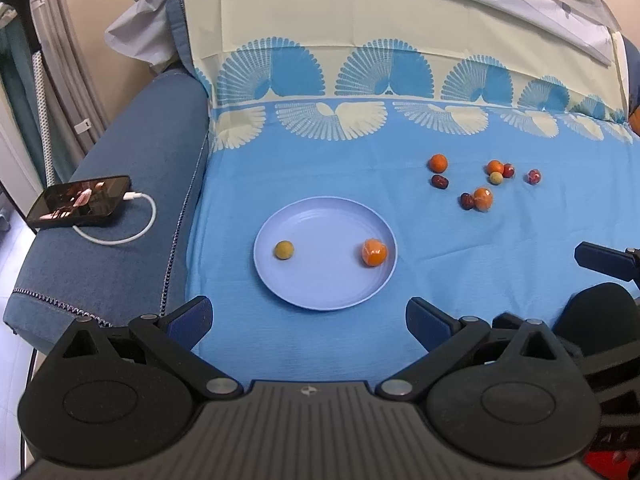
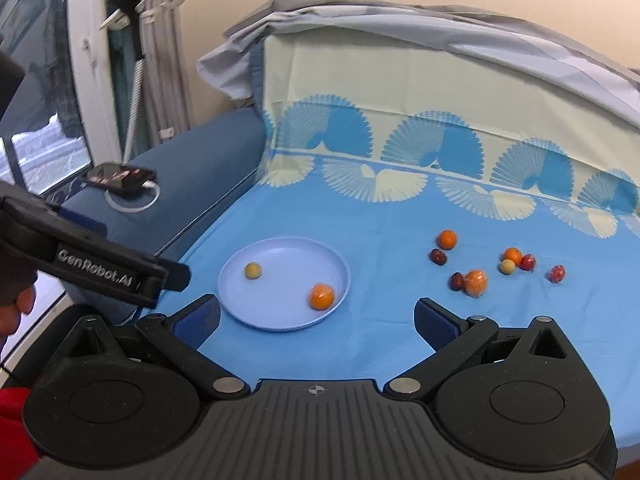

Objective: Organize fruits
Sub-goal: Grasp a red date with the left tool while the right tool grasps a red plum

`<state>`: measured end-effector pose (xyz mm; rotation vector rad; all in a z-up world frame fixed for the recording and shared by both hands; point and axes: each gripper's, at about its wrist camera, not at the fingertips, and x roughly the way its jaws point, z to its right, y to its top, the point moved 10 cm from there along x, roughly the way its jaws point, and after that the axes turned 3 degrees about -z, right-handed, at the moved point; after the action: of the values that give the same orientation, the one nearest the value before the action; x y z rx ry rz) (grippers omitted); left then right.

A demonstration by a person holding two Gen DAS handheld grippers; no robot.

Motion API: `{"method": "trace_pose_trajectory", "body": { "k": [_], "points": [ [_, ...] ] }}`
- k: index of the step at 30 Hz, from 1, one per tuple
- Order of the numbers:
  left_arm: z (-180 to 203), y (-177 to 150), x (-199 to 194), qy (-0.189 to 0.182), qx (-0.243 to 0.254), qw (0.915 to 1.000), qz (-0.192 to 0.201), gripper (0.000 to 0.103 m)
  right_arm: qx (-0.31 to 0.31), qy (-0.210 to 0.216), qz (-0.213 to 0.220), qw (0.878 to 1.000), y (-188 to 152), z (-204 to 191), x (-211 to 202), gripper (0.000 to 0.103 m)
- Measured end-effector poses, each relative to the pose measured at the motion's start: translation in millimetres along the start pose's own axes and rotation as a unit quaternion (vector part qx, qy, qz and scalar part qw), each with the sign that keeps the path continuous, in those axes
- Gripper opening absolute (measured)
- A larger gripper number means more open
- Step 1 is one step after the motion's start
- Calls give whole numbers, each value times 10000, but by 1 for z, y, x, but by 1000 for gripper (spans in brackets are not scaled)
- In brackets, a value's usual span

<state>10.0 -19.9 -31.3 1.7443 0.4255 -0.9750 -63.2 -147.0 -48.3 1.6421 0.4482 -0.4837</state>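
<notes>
A pale blue plate (image 1: 320, 296) (image 2: 276, 320) lies on the blue cloth and holds a small yellow-green fruit (image 1: 284, 249) (image 2: 253, 270) and a wrapped orange (image 1: 374, 252) (image 2: 322, 296). Right of it, loose fruits lie scattered: an orange (image 1: 438, 163) (image 2: 447, 239), dark red dates (image 1: 439, 181) (image 2: 438, 256), a wrapped orange (image 1: 483, 198) (image 2: 475, 281), and a cluster with another orange (image 1: 495, 167) (image 2: 512, 255). My left gripper (image 1: 308, 322) stands open just short of the plate, empty. My right gripper (image 2: 318, 318) is open and empty too, near the plate's front rim.
A phone (image 1: 80, 201) (image 2: 120, 176) with a white cable rests on the blue sofa arm (image 1: 132, 184) to the left. The cloth-draped backrest (image 1: 400, 20) rises behind. The other gripper's body (image 2: 92, 264) shows at the left of the right wrist view.
</notes>
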Motion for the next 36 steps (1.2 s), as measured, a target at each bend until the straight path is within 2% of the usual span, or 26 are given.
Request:
{"method": "trace_pose_trajectory", "body": {
  "k": [4,9,13,17,19,23,27,30,33,36],
  "points": [
    [9,7,1,-19,75,10000,9,103,299,-259,220,9990,3,23,-3,102],
    [29,18,16,-202,44,9996,-171,103,778,-653,187,9946,-5,67,3,102],
    [57,35,31,-381,150,9988,-256,103,1218,-1062,148,9867,-13,115,5,102],
    [97,59,54,-584,658,9958,-250,103,1599,-1556,127,9747,-20,170,10,102],
    [117,72,68,-566,996,9933,-178,103,1829,-1738,91,9676,-25,197,16,102],
    [158,95,110,-602,1487,9870,-97,103,2103,-2061,4,9557,-36,240,32,102],
    [200,101,166,-871,1896,9773,-374,103,2351,-2282,-171,9447,-44,279,60,102],
    [226,105,209,-861,2207,9708,-366,103,2233,-2391,-249,9446,-44,302,86,102],
    [243,108,248,-900,2320,9675,-439,103,2160,-2438,-366,9448,-45,329,117,102],
    [252,114,286,-917,2208,9690,-619,103,2269,-2498,-502,9400,-48,356,150,102]
  ]
}}
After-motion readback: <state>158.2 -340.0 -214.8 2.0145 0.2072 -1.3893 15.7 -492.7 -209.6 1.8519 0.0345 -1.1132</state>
